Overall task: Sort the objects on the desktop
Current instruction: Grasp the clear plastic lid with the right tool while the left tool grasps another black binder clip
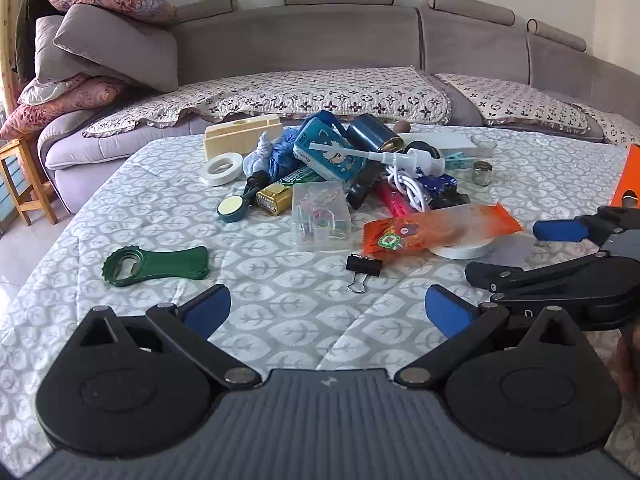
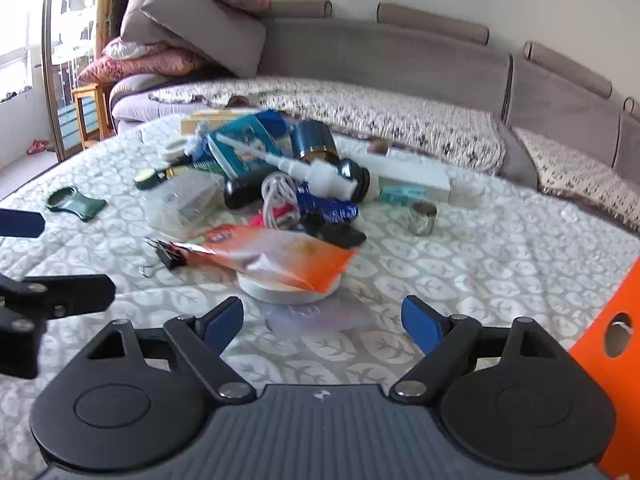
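A heap of desk clutter (image 1: 352, 160) lies on the leaf-patterned table cover (image 1: 280, 312). In front of it are a green bottle opener (image 1: 156, 264), a clear box of paper clips (image 1: 320, 216), a black binder clip (image 1: 362, 266) and an orange snack packet (image 1: 436, 228) resting on a white tape roll (image 2: 288, 292). My left gripper (image 1: 328, 308) is open over bare cover, short of the binder clip. My right gripper (image 2: 322, 320) is open with nothing between its pads, the tape roll just ahead. In the left wrist view the right gripper (image 1: 504, 250) comes in from the right.
An orange box (image 2: 608, 360) with a round hole stands at the right edge. A small glass jar (image 2: 422, 218) sits right of the heap, a white tape ring (image 1: 222, 168) on its left. Behind the table runs a grey sofa (image 1: 340, 40); a wooden stool (image 1: 24, 184) stands left.
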A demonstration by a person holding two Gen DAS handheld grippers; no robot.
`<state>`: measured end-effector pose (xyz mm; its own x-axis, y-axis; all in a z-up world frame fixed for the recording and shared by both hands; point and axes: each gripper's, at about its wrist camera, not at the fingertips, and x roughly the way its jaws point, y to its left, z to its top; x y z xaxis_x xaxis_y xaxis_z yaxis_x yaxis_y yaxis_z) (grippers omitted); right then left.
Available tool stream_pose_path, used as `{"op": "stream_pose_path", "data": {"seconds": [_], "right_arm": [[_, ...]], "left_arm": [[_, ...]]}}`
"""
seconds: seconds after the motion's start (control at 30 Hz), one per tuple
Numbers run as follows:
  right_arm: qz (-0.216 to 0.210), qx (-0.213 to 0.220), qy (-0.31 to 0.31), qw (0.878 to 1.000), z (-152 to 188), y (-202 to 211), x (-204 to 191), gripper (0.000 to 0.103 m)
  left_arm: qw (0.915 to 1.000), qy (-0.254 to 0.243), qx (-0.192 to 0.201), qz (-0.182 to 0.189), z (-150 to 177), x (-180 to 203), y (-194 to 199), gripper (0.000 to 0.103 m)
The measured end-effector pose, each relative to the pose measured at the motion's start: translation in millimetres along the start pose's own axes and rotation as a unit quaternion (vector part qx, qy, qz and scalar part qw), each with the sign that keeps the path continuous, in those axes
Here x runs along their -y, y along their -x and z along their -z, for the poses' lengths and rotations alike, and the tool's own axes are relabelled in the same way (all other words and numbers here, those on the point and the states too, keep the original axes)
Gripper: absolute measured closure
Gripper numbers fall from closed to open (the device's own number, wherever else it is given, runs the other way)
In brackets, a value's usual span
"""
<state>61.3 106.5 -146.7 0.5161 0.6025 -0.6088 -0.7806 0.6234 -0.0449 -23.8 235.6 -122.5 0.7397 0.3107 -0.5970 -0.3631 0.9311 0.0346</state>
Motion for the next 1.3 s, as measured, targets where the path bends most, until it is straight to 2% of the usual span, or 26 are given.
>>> {"op": "stream_pose_path", "data": {"seconds": [0.1,0.13,0.3,0.53,0.7,0.87,0.9,0.93,0.97,1.0,1.17,1.3], "right_arm": [[-0.02,-0.003,-0.008,1.0,-1.4,-2.6,6.4,0.032],[-0.023,-0.003,-0.006,1.0,-2.1,-1.2,6.0,0.049],[-0.027,-0.005,-0.007,1.0,-1.6,1.9,4.7,0.05],[-0.028,-0.015,-0.011,0.999,4.2,8.8,6.2,0.05],[-0.033,-0.018,-0.02,0.999,10.5,14.3,14.2,0.05],[-0.036,-0.019,-0.025,0.999,12.1,15.6,18.6,0.05],[-0.035,-0.019,-0.025,0.999,12.0,15.8,18.5,0.05],[-0.034,-0.019,-0.025,0.999,12.1,16.5,18.5,0.05],[-0.033,-0.02,-0.026,0.999,12.4,18.0,18.3,0.05],[-0.035,-0.02,-0.029,0.999,12.4,19.7,18.6,0.05],[-0.039,-0.009,-0.04,0.998,11.0,36.2,19.1,0.05],[-0.043,0.02,-0.043,0.998,6.0,56.6,19.8,0.05]], "left_arm": [[1.0,0.007,-0.006,0.001,-0.4,-2.9,-7.0,0.0],[0.9999,0.007,-0.007,0.001,-0.4,-3.2,-7.4,0.0],[1.0,0.002,-0.008,-0.005,0.4,-0.1,-14.7,0.0],[0.9998,-0.004,0.014,-0.014,-1.9,8.4,-24.7,0.0],[0.9999,-0.005,-0.001,-0.015,-5.1,13.9,-39.0,0.028],[0.9999,-0.008,-0.007,-0.014,-8.6,15.2,-50.0,0.03],[0.9999,-0.007,-0.007,-0.012,-8.7,15.1,-50.7,0.037],[0.9999,-0.005,-0.007,-0.007,-9.0,15.0,-50.3,0.06],[0.9999,-0.004,-0.01,0.001,-9.8,15.3,-47.9,0.074],[0.9999,-0.005,-0.016,0.001,-11.0,16.9,-45.5,0.077],[0.9993,0.005,-0.037,-0.002,-11.1,18.8,-33.5,0.077],[0.9997,0.005,-0.022,-0.008,-14.6,25.0,-12.6,0.077]]}}
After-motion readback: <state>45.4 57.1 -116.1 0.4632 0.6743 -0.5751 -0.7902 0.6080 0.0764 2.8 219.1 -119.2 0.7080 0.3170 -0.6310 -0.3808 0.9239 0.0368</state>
